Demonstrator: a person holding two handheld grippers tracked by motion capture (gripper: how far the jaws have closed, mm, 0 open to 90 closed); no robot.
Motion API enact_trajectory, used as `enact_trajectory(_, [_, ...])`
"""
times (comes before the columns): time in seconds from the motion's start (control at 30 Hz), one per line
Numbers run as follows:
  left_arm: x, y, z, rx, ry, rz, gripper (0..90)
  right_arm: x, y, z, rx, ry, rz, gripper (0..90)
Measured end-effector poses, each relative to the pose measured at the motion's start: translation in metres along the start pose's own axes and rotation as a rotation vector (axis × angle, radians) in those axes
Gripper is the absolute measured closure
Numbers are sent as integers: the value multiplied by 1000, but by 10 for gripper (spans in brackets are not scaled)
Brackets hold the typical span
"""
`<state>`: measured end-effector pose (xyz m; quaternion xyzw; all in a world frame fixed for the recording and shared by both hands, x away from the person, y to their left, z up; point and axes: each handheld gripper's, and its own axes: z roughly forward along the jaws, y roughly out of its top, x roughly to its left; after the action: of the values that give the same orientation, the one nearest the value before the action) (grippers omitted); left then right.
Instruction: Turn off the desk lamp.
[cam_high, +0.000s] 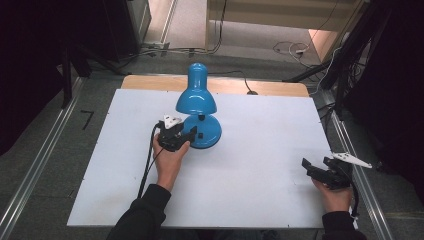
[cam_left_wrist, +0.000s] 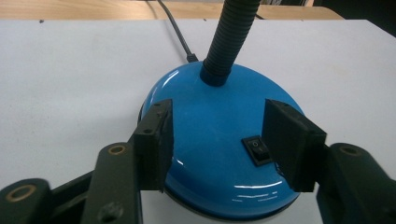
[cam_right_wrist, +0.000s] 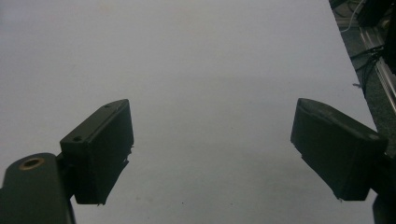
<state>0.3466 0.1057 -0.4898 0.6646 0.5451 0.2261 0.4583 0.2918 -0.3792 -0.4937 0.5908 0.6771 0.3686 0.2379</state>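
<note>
A blue desk lamp (cam_high: 196, 100) stands on the white table (cam_high: 260, 145), its shade bent forward over its round base (cam_high: 206, 134). My left gripper (cam_high: 181, 132) is at the base's left front. In the left gripper view its jaws (cam_left_wrist: 219, 112) stand open, one on each side of the glossy dome of the lamp base (cam_left_wrist: 210, 140). A black rocker switch (cam_left_wrist: 258, 150) sits just inside the right jaw, and a ribbed black neck (cam_left_wrist: 231, 42) rises from the dome. My right gripper (cam_high: 316, 165) hovers near the table's right edge, and the right gripper view shows that gripper (cam_right_wrist: 212, 112) wide open over bare white surface.
The lamp's black cord (cam_left_wrist: 180, 37) runs off the back towards the wooden table edge (cam_high: 225, 85). Metal rails (cam_high: 350, 150) flank the table. Cables (cam_high: 295, 50) lie on the floor beyond.
</note>
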Motion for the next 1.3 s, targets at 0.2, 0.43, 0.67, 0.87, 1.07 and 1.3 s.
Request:
enact_trajectory(0.2, [4,-3,-7,9,-9,10,411,0,0,0,0,-1,-1,117])
enact_trajectory(0.43, [12,-6,-18,6,-9,11,396,0,0,0,1,-2,0,117])
enact_trajectory(0.67, [17,-10,-21,20,-1,14,382,0,0,0,-1,1,-2,117])
enact_trajectory(0.87, [18,-11,-25,20,6,15,367,0,0,0,-2,3,-1,117])
enact_trajectory(1.07, [20,-13,-28,28,6,8,357,0,0,-1,0,4,4,117])
enact_trajectory(1.3, [24,-14,-32,28,15,-2,338,-1,0,-1,-5,4,4,117])
